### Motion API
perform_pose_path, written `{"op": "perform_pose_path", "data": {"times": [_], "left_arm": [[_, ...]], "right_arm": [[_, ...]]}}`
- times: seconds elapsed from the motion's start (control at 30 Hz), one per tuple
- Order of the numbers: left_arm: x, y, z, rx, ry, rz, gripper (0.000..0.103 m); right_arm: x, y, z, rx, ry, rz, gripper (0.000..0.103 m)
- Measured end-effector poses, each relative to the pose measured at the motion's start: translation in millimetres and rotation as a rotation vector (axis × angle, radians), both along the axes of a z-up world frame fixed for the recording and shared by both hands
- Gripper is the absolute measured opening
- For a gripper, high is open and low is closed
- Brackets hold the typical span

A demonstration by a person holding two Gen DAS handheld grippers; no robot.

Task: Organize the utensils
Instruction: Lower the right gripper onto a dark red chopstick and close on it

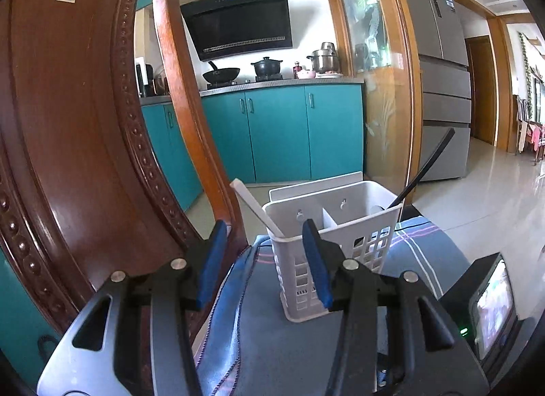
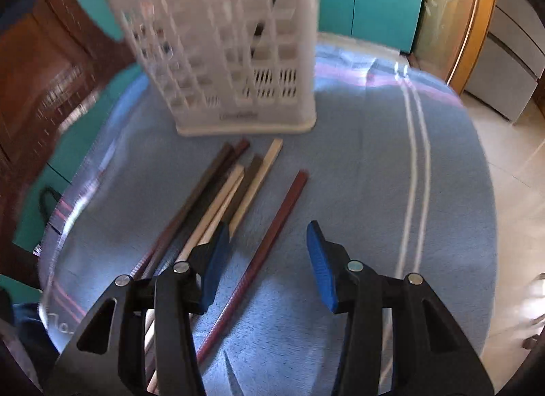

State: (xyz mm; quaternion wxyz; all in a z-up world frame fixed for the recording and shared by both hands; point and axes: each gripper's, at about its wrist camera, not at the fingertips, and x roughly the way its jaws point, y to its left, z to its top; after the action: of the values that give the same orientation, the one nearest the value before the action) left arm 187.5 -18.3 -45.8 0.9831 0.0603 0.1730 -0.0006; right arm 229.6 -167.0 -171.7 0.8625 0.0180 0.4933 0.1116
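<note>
Right tongs (image 2: 267, 239) part-open, nothing gripped, above a lone red-brown chopstick (image 2: 269, 246) running between the pads. More chopsticks (image 2: 218, 198) lie bunched just left, on blue cloth (image 2: 357, 174). White holder (image 2: 231, 55) stands beyond them. Left tongs (image 1: 264, 246) part-open, empty, just before the holder (image 1: 340, 225), which has a white utensil (image 1: 255, 207) and a black one (image 1: 425, 168) inside.

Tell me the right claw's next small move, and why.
Probably lower the right claw onto the lone red chopstick and close. It is open and empty, and that stick already lies between its fingers, apart from the other chopsticks on the blue cloth. The white holder stands just beyond.
</note>
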Motion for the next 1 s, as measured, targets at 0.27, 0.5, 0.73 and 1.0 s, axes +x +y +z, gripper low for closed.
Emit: {"op": "perform_pose_path", "data": {"times": [0.27, 0.5, 0.73, 1.0], "left_arm": [[-5.2, 3.9, -3.6, 0.02, 0.015, 0.002, 0.05], [-3.6, 4.1, -5.8, 0.026, 0.043, -0.006, 0.052], [18.5, 8.5, -29.1, -0.081, 0.257, -0.09, 0.052], [31.1, -1.3, -70.8, -0.099, 0.47, -0.164, 0.033]], "right_arm": [[3.9, 6.1, 7.3, 0.024, 0.041, 0.044, 0.013], [11.5, -4.9, 14.8, -0.011, 0.051, 0.021, 0.012], [5.1, -24.3, 20.4, 0.009, 0.008, -0.041, 0.006], [6.8, -51.1, 11.3, 0.043, 0.05, -0.142, 0.011]]}}
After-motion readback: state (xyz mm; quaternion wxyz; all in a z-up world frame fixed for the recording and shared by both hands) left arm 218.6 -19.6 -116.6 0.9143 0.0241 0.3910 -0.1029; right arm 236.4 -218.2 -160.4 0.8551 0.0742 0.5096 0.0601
